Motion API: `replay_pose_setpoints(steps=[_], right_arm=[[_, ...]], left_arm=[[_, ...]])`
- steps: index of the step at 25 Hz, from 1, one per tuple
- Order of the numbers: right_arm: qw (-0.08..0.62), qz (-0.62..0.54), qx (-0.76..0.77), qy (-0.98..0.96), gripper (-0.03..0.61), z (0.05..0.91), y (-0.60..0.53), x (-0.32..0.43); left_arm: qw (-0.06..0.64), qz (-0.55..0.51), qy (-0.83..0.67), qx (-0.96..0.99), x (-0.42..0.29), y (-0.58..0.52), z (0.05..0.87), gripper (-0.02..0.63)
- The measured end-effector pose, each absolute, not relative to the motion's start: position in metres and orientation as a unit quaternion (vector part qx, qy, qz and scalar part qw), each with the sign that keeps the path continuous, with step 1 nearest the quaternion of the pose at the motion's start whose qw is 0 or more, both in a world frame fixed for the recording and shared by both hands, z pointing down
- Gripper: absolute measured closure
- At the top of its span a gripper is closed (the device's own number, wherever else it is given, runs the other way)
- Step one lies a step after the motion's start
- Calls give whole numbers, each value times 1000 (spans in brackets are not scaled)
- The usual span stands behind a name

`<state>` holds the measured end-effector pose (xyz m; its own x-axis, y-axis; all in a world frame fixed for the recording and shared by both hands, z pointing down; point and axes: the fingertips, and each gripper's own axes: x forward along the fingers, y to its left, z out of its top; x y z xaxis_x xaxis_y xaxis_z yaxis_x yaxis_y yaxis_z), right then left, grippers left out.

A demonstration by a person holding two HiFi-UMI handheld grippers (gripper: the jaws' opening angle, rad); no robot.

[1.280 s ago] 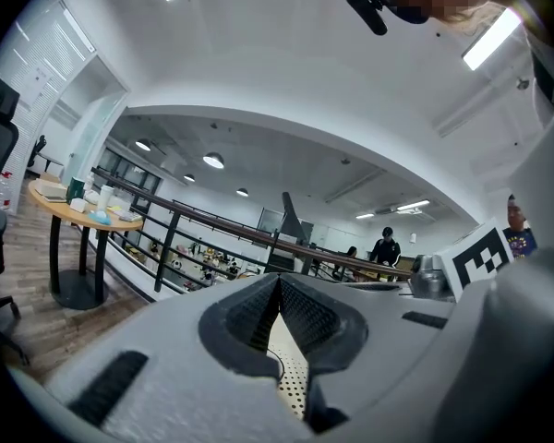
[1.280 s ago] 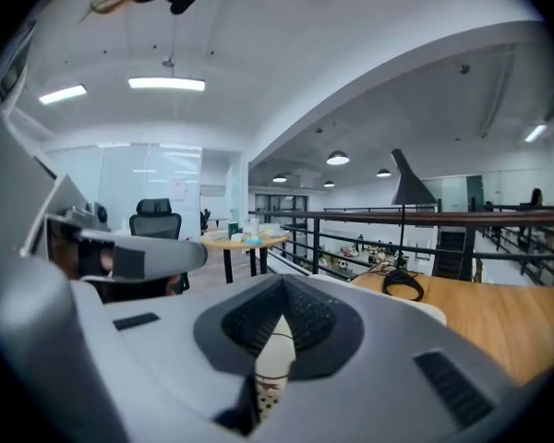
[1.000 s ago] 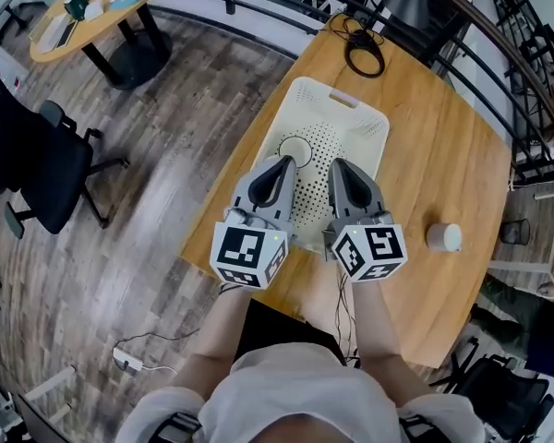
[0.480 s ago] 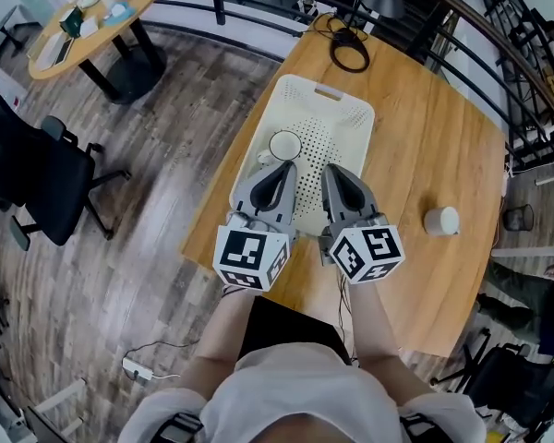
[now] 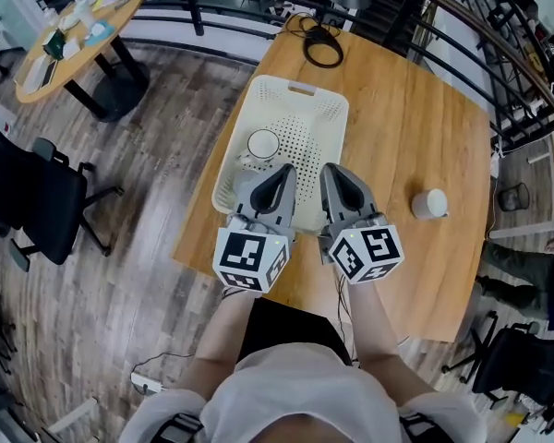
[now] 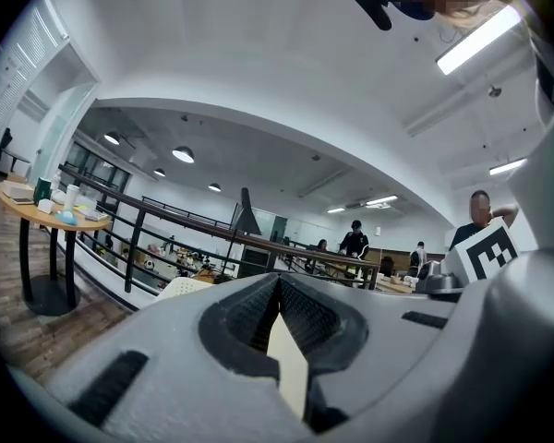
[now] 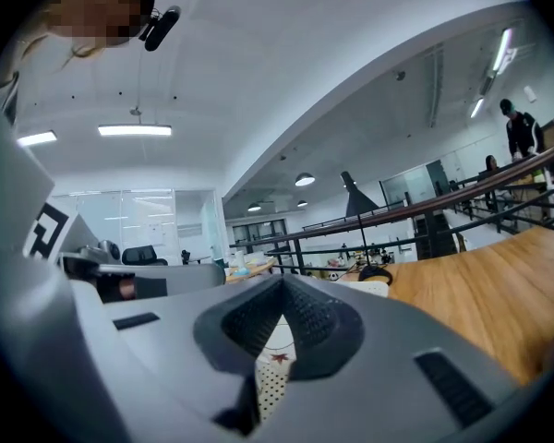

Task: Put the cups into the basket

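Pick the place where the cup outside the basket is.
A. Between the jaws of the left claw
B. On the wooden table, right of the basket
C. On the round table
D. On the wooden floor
B: the white cup sits on the bare wooden table, apart from the white basket, which holds another cup.

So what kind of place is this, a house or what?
Most likely an open office, maybe on an upper floor: a black office chair, a railing beside the wooden table, and people standing farther off.
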<state>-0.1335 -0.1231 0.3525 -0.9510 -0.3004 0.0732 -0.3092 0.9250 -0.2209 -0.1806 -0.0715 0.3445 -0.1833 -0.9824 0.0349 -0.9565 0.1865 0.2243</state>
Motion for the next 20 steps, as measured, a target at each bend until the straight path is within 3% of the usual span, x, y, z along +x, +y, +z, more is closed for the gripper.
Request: replay_pose_setpoints(steps=[9, 20], right_arm=[[19, 64, 236, -970, 568, 353, -158, -59], [1, 83, 317, -945, 567, 357, -200, 55]], left_arm=[[85, -69, -716, 690, -113, -107, 339, 604], [87, -50, -641, 761, -11, -159, 343, 604]])
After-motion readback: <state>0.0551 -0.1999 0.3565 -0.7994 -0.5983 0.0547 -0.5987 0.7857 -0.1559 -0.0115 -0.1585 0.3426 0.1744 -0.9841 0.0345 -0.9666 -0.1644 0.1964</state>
